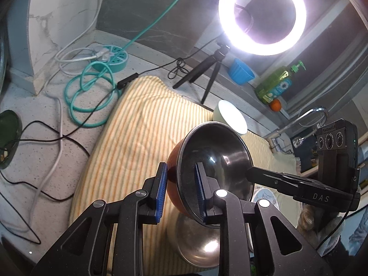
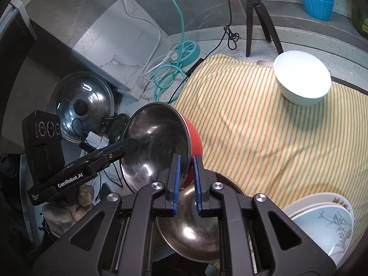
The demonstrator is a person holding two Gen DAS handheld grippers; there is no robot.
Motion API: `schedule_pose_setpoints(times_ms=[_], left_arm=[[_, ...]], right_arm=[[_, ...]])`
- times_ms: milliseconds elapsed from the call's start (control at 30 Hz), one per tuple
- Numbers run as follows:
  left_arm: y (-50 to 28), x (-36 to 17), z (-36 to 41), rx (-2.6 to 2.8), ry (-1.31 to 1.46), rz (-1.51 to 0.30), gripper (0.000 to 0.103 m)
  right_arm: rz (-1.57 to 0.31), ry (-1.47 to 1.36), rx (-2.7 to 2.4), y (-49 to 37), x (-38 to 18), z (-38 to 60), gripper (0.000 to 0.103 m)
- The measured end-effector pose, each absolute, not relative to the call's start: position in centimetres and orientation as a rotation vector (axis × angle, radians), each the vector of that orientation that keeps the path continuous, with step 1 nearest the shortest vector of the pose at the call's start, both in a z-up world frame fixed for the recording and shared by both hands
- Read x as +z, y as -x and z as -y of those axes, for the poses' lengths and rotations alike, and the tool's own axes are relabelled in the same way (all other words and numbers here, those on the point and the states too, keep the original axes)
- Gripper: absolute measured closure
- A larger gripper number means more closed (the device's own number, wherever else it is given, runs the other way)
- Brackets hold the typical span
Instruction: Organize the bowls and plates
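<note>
A bowl, red outside and steel inside [image 1: 216, 158] [image 2: 158, 145], hangs tilted above the striped cloth. My left gripper [image 1: 180, 189] is shut on its rim, one pad outside, one inside. My right gripper [image 2: 186, 182] is shut on the opposite rim. Each gripper shows in the other's view, the right one in the left wrist view [image 1: 299, 184], the left one in the right wrist view [image 2: 92, 161]. A second steel bowl [image 1: 197, 241] [image 2: 193, 232] sits on the cloth right below. A white bowl [image 1: 230, 115] [image 2: 302, 78] stands farther back. Stacked floral plates [image 2: 326, 223] lie at the right.
A yellow striped cloth [image 2: 253, 126] covers the counter. A ring light on a tripod [image 1: 262, 13], a blue cup [image 1: 241, 71], a soap bottle [image 1: 276, 85] and a faucet [image 1: 306, 117] stand behind. Cables and a teal power hub [image 1: 112, 57] lie at left, a glass pot lid [image 2: 82, 105] beyond.
</note>
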State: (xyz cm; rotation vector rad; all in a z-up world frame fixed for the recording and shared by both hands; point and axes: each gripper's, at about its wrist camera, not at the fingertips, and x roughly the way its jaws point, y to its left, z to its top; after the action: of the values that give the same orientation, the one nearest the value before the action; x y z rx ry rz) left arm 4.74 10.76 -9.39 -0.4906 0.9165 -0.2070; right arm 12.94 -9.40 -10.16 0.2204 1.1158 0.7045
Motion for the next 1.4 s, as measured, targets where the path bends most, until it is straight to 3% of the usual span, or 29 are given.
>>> schedule_pose_setpoints(times_ms=[633, 1400], left_arm=[[-1.4, -12.0, -5.8, -0.26, 0.419, -1.029, 0.082], [-1.5, -14.3, -4.2, -0.242, 0.321, -1.104, 0.082]], right_arm=[[-1.199, -0.172, 0.655, -7.6, -12.9, 13.5, 0.092], [-1.254, -0.089, 0.59, -7.3, -16.0, 12.9, 0.09]])
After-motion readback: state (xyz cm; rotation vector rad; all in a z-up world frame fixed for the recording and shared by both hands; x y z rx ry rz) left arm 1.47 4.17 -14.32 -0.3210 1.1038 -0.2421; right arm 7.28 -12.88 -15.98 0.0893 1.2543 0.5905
